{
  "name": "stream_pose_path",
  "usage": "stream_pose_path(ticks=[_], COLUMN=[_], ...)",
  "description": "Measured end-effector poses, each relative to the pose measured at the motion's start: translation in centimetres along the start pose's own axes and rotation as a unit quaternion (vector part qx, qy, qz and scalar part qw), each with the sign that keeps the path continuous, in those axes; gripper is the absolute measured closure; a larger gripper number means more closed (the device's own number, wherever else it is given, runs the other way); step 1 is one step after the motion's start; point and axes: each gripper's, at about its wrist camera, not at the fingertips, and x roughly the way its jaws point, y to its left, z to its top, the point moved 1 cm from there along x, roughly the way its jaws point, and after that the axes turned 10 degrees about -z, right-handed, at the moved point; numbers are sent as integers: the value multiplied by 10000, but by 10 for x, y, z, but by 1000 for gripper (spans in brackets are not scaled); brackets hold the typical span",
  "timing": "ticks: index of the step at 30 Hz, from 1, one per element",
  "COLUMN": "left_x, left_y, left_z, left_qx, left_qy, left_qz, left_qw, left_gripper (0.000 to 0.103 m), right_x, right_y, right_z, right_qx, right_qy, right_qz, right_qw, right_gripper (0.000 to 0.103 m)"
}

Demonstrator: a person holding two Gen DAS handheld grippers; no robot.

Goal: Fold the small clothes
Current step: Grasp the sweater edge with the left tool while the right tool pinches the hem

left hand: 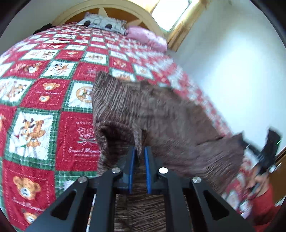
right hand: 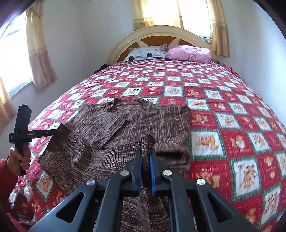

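Observation:
A brown knitted sweater [right hand: 139, 121] lies on the bed, its neck toward the headboard and one sleeve folded across its chest. My right gripper [right hand: 145, 151] is shut on the sweater's near hem edge, and cloth hangs down below the jaws. My left gripper [left hand: 140, 149] is shut on another part of the same sweater [left hand: 160, 114] and holds it lifted off the quilt. In the right wrist view the left gripper [right hand: 57, 131] shows at the left, pinching the sweater's lower left corner. The right gripper [left hand: 250, 146] appears blurred at the right of the left wrist view.
The bed has a red, white and green patchwork quilt [right hand: 232, 110]. A grey patterned pillow [right hand: 148, 52] and a pink pillow [right hand: 189, 52] lie by the cream headboard [right hand: 160, 33]. White walls and curtained windows [right hand: 194, 12] surround the bed.

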Motion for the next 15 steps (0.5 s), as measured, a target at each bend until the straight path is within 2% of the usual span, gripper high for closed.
stream_pose_path(ticks=[2, 3, 4, 6, 10, 12, 14, 15], left_x=[12, 14, 17, 19, 27, 31, 34, 36], left_y=[-8, -8, -9, -10, -8, -4, -2, -2], left_z=[-1, -4, -5, -7, -2, 2, 4, 4], left_qx=[354, 441, 519, 629, 649, 530, 423, 367], left_qy=[220, 313, 380, 373, 375, 355, 347, 383], left_qz=[340, 363, 352, 361, 384, 273, 249, 216], left_qw=[9986, 9979, 9973, 9967, 9964, 9976, 9982, 9984], left_gripper=[85, 76, 62, 43, 41, 44, 68, 92], right_x=[3, 5, 6, 10, 16, 16, 18, 19], right_y=[3, 3, 3, 1, -6, -9, -13, -14], right_z=[2, 0, -2, -7, -17, -19, -21, -22], right_qx=[-103, -85, -37, 45, 176, 229, 294, 323], right_qy=[4, 34, 74, 155, 268, 281, 327, 352], right_qz=[-83, -69, -48, -50, -42, 2, 137, 107], right_qw=[9999, 9999, 10000, 9999, 9995, 9993, 9989, 9988], right_gripper=[96, 96, 96, 96, 96, 96, 96, 96])
